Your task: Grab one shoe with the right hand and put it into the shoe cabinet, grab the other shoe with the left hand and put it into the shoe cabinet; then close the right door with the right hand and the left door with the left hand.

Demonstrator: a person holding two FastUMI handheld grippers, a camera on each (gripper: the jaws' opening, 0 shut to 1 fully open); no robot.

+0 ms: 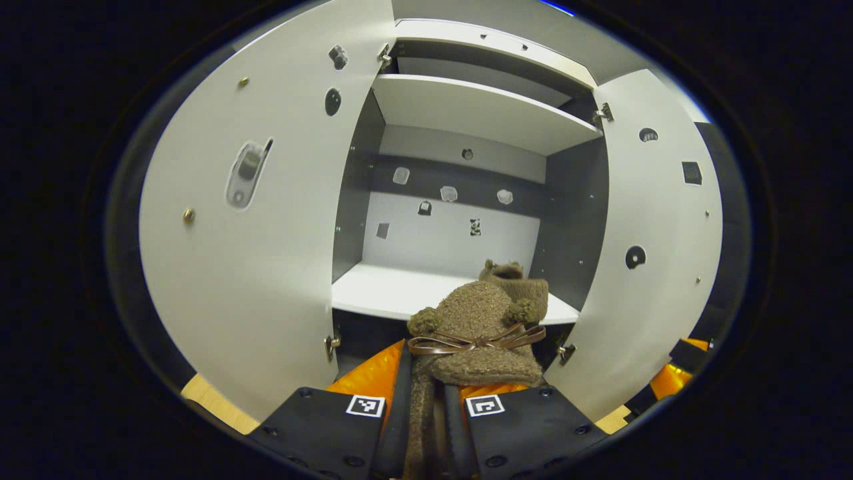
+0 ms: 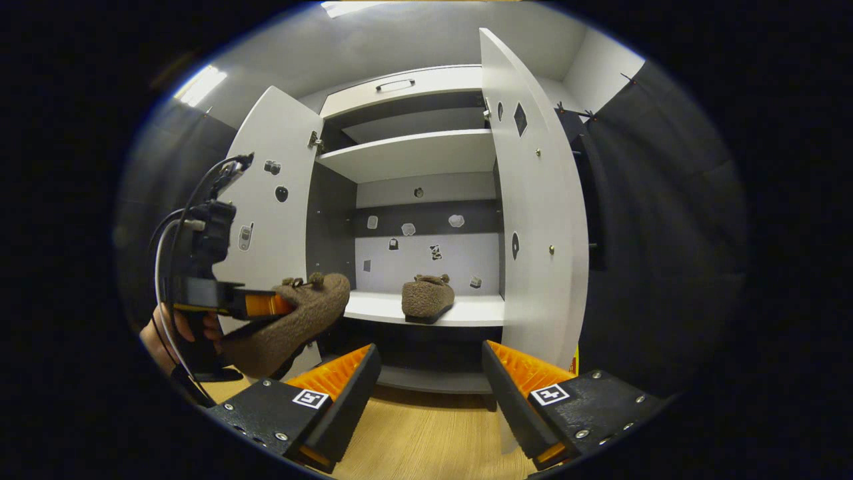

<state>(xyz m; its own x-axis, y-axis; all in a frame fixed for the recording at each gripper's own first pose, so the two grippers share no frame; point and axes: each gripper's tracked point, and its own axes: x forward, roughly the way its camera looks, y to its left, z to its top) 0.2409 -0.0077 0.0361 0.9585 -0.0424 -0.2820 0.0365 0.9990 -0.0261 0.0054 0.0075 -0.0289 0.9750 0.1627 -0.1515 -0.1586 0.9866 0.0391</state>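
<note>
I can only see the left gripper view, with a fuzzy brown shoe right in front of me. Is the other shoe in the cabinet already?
Observer: Yes. The right gripper view shows the second shoe resting on the white shelf.
Operator: Is the right gripper holding anything?
Observer: No, the right gripper is open, with wooden floor beneath.
Operator: Who holds my gripper?
Observer: A hand grips the left gripper, which is shut on the held shoe.

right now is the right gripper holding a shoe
No, the right gripper is open with nothing between its fingers, while one shoe already sits on the cabinet shelf.
</note>
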